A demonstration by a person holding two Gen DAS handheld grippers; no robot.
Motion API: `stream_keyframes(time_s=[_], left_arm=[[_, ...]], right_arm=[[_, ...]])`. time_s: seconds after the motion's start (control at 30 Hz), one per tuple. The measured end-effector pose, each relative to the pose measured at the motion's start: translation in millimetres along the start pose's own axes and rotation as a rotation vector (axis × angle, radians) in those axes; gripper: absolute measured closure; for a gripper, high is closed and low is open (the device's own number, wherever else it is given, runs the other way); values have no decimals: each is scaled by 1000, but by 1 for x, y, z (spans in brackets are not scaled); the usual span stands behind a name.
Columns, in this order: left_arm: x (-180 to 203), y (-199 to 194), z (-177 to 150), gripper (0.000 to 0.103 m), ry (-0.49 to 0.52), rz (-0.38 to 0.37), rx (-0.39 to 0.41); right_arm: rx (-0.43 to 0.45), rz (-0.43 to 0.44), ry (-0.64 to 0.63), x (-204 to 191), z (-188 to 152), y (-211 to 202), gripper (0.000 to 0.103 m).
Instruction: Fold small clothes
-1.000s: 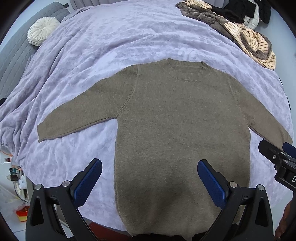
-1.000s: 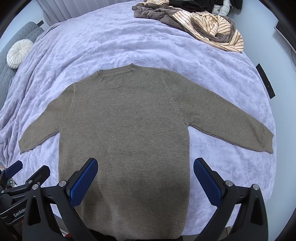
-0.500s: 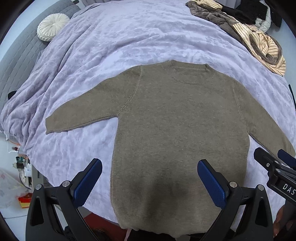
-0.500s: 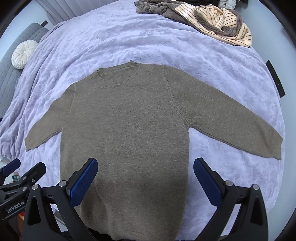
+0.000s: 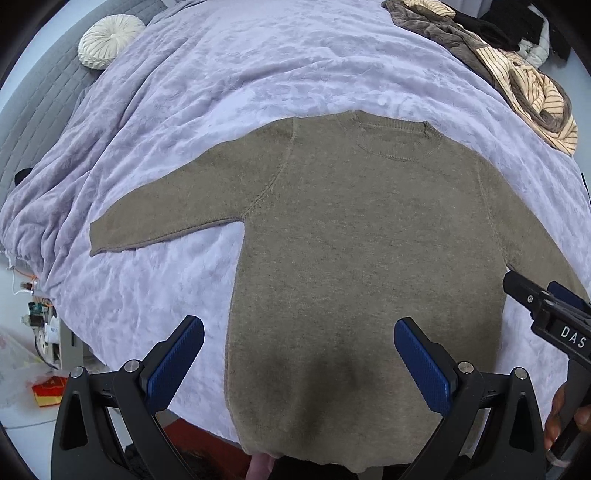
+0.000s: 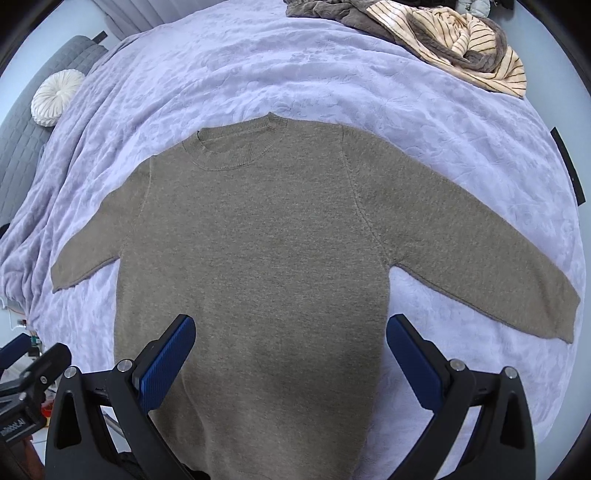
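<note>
- Olive-brown knit sweater [image 5: 354, 258] is lying flat, front up, in the centre of both views, sleeves spreading out to either side, neckline pointing to the top of the frame, hem running toward the bottom edge.
- Lavender plush blanket [image 5: 258, 74] with an embossed pattern is covering the bed and filling most of each view; it is wrinkling along the left side, where it is draping over the edge.
- Round cream pleated cushion [image 5: 110, 40] is sitting upper left on a grey quilted headboard or sofa [image 6: 26, 147]; can't tell which.
- Heap of clothes [image 6: 443, 37] is sitting at the upper right, a cream striped piece tangling with brown fleece; dark garments [image 5: 517, 29] are showing behind it in the left wrist view.
- Floor clutter with wires [image 5: 37, 317] and a red item are showing lower left, off the bed.
- Left gripper [image 5: 299, 362] is hovering over the sweater's lower body, blue pads standing wide apart, gripping nothing.
- Right gripper [image 6: 291, 358] is likewise hovering over the lower half, jaws spread wide, empty.
- Person's fingers [image 5: 561, 417] are showing at the lower right edge of the left wrist view, on the other gripper's handle.
</note>
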State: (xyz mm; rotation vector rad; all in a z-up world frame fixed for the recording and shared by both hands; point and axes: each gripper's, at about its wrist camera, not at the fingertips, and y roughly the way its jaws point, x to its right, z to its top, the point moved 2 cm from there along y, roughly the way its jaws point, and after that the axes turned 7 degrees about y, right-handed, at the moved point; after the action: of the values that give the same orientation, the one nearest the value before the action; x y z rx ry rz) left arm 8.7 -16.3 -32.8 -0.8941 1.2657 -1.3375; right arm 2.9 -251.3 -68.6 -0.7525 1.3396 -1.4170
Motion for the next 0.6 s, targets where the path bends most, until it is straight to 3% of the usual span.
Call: stream_keyframes(time_s=[0.27, 0.6], left_arm=[[-18, 40, 15, 0, 113, -73, -7], [-48, 71, 32, 0, 67, -145, -10]], right_arm=[[20, -56, 88, -10, -10, -6, 0], [12, -140, 106, -26, -10, -3, 0]])
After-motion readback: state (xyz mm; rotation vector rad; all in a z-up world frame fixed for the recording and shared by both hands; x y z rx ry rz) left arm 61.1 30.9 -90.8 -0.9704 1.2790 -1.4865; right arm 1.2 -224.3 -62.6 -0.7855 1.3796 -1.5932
